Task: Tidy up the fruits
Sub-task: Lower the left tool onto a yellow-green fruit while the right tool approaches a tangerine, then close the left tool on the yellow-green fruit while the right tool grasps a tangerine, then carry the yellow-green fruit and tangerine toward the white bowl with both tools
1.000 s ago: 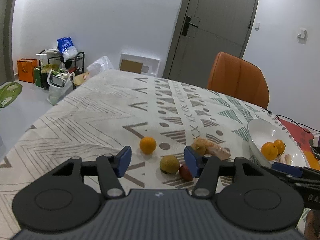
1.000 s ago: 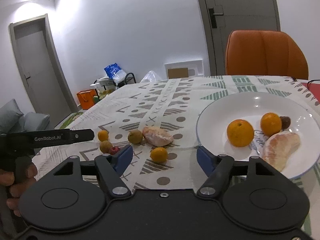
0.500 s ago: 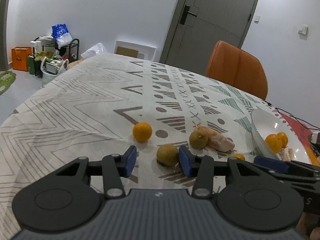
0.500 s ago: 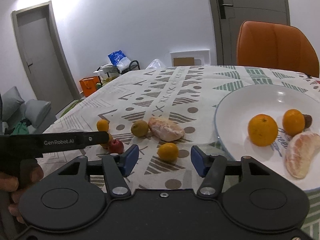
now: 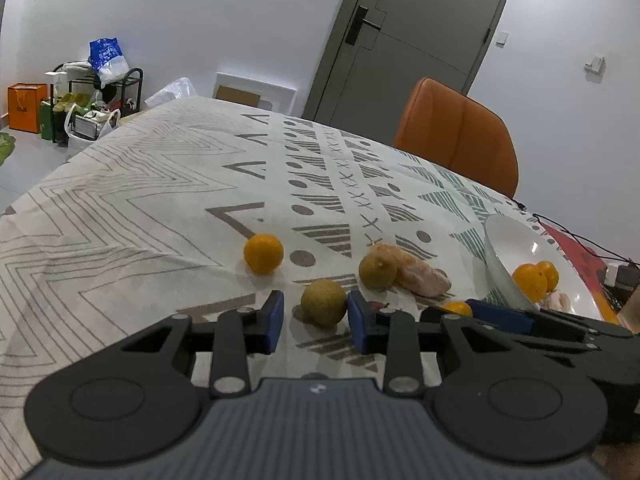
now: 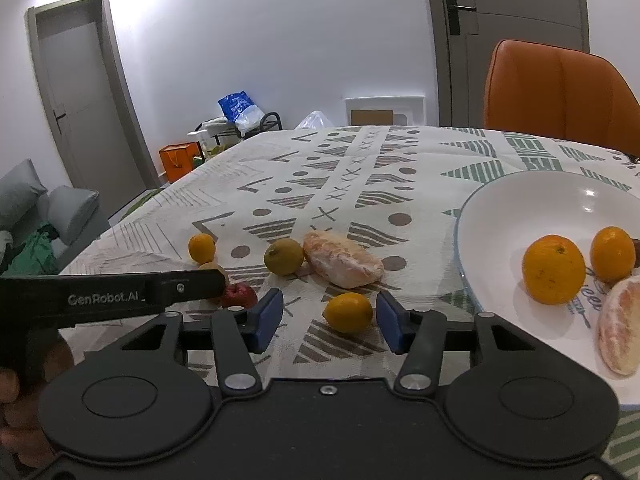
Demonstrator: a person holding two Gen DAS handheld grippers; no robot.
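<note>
White walls, a grey door point(image 5: 404, 40) and an orange chair point(image 5: 456, 136) stand behind a table covered by a patterned tablecloth point(image 5: 160, 200) of grey and green triangles, dots and crosses. Loose fruit lies on the cloth beside a white plate point(image 6: 520, 208). The left gripper point(image 5: 316, 320) has its blue-padded fingers spread on either side of a brownish-green round fruit point(image 5: 323, 302), with gaps between pads and fruit, so nothing is grasped. A small orange point(image 5: 263, 253) sits beyond it to the left, and a yellow-green citrus point(image 5: 377, 272) rests against a peeled pomelo segment point(image 5: 420, 276) to the right. The right gripper point(image 6: 329, 320) is also spread wide, flanking a small yellow-orange citrus point(image 6: 348, 312) without touching it. A small red fruit point(image 6: 239, 295) lies just left of that gripper, partly behind the left gripper's black body. On the plate sit a large orange point(image 6: 554, 269), a smaller orange point(image 6: 612, 254) and another peeled pomelo segment point(image 6: 618, 324).
</note>
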